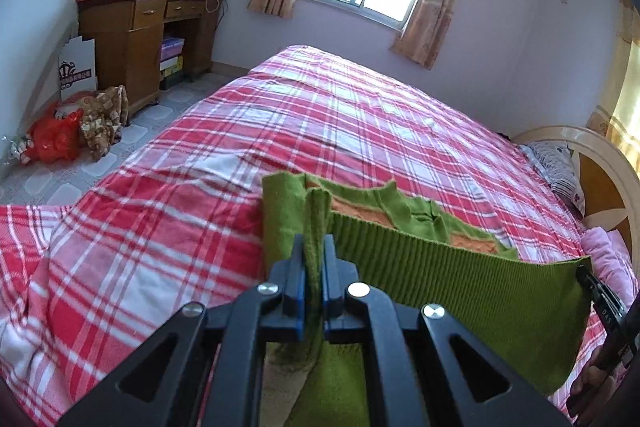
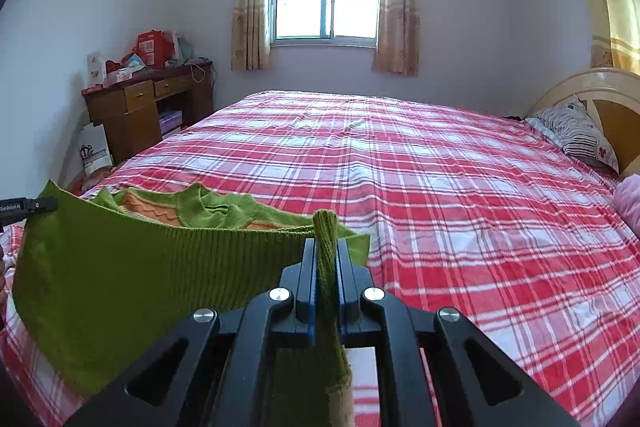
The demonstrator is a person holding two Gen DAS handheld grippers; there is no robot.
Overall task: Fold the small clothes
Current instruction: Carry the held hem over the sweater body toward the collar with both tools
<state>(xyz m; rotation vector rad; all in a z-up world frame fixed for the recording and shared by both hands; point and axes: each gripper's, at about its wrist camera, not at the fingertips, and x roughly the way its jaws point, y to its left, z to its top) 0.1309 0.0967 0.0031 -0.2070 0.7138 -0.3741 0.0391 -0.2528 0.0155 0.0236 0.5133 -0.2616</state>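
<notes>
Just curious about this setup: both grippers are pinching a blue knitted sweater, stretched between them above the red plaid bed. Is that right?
Not quite: the sweater is green with orange patches, not blue, as the right wrist view shows. The left gripper and right gripper do pinch it above the red plaid bed.

Home bedroom: plaid-covered bed (image 2: 440,187), desk (image 2: 148,107)

The sweater (image 2: 120,267) was ribbed green knit, matt. The bedsheet (image 2: 460,207) was woven plaid cloth. Both tongs (image 1: 314,247) (image 2: 326,251) were matt black plastic with shiny metal rivets (image 2: 280,294). The headboard (image 2: 588,83) looked glossy.
</notes>
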